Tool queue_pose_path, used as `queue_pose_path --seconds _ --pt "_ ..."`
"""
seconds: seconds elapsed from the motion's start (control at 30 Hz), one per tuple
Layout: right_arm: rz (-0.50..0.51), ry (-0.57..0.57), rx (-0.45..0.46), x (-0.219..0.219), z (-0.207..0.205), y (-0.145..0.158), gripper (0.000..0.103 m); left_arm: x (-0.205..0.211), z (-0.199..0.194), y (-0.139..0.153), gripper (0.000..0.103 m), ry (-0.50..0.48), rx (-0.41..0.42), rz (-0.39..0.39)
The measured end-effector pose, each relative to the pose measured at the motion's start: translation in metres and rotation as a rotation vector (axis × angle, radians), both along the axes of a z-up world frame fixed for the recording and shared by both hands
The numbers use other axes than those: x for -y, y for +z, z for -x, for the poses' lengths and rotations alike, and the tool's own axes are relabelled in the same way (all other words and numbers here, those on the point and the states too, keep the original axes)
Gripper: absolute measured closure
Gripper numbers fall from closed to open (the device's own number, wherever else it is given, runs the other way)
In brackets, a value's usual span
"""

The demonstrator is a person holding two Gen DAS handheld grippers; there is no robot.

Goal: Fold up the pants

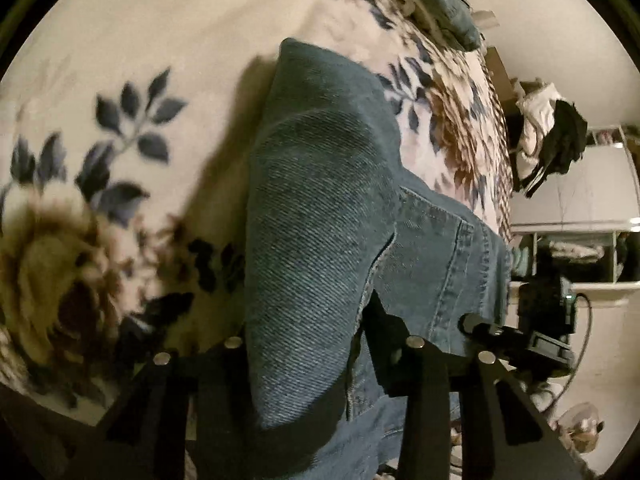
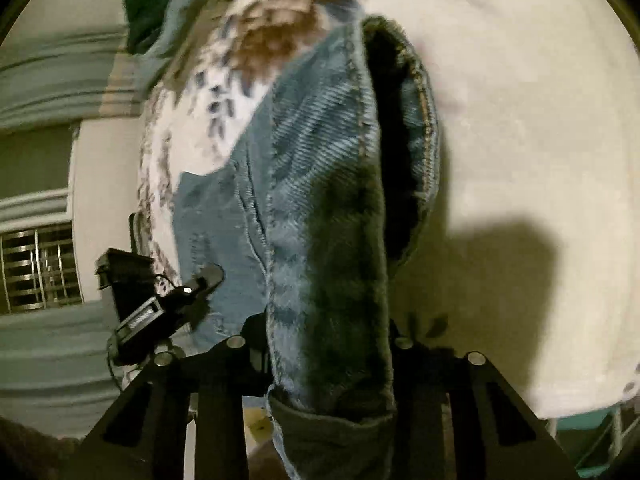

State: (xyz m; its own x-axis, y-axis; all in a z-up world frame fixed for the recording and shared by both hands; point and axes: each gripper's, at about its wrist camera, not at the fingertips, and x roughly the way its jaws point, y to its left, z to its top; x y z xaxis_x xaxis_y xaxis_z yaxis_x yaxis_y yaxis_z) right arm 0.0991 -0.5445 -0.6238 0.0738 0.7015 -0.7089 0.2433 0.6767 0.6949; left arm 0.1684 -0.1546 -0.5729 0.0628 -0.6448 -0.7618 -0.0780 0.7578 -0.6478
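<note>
- The left gripper [image 1: 320, 364] has its fingers [image 1: 420, 392] clenched on the jeans [image 1: 320, 208]; denim fills the gap between them and hangs outward beyond the tips.
- The right gripper [image 2: 320, 364] likewise grips a thick bunched edge of the jeans [image 2: 320, 240], its fingers [image 2: 218, 396] pressed to either side.
- Judging by the weave and seams, the cloth is heavy, soft and floppy, not slippery; hems or waistband look the surest hold.
- Beyond the fingers, the jeans hang lifted over the bed, with the flowered blanket [image 1: 120, 120] behind them.
- Each gripper shows beside the other's denim.
</note>
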Motion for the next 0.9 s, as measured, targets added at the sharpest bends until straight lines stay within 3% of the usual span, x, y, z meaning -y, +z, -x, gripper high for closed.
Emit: queue_pose_path --seconds 0.03,0.13,0.23,0.3,0.37,0.4,0.47,0.57,0.67,0.9 --pt "0.011 0.012 -0.024 0.001 -0.002 -0.006 0.066 0.001 0.0 -0.002 0.065 0.002 -0.008 0.006" --pt "0.008 0.001 -0.083 0.01 -0.003 -0.024 0.046 0.002 -0.007 -0.008 0.056 -0.004 -0.041 0.019" --pt "-0.05 -0.032 -0.092 0.015 -0.003 -0.032 0.036 0.003 -0.013 -0.019 0.045 -0.014 -0.072 0.048" --pt "-0.067 -0.055 -0.088 0.011 -0.005 -0.033 0.028 0.005 -0.016 -0.023 0.044 -0.018 -0.072 0.071" --pt "-0.031 -0.058 -0.068 0.002 -0.003 -0.028 0.026 0.008 -0.016 -0.015 0.051 -0.044 -0.027 0.05" --pt "-0.001 -0.06 -0.05 -0.004 -0.004 -0.024 0.027 0.011 -0.014 -0.009 0.055 -0.06 0.003 0.031" --pt "0.034 -0.071 -0.039 -0.008 -0.004 -0.019 0.047 0.015 -0.011 0.0 0.066 -0.075 0.034 0.0" --pt "0.011 -0.104 -0.034 -0.007 0.001 -0.012 0.062 0.02 -0.007 0.016 0.074 -0.089 0.074 -0.033" --pt "0.023 -0.102 -0.023 -0.014 0.005 0.002 0.069 0.029 -0.006 0.036 0.076 -0.1 0.107 -0.085" --pt "-0.002 -0.112 0.024 -0.012 0.006 0.053 0.071 0.036 -0.009 0.094 0.076 -0.108 0.171 -0.172"
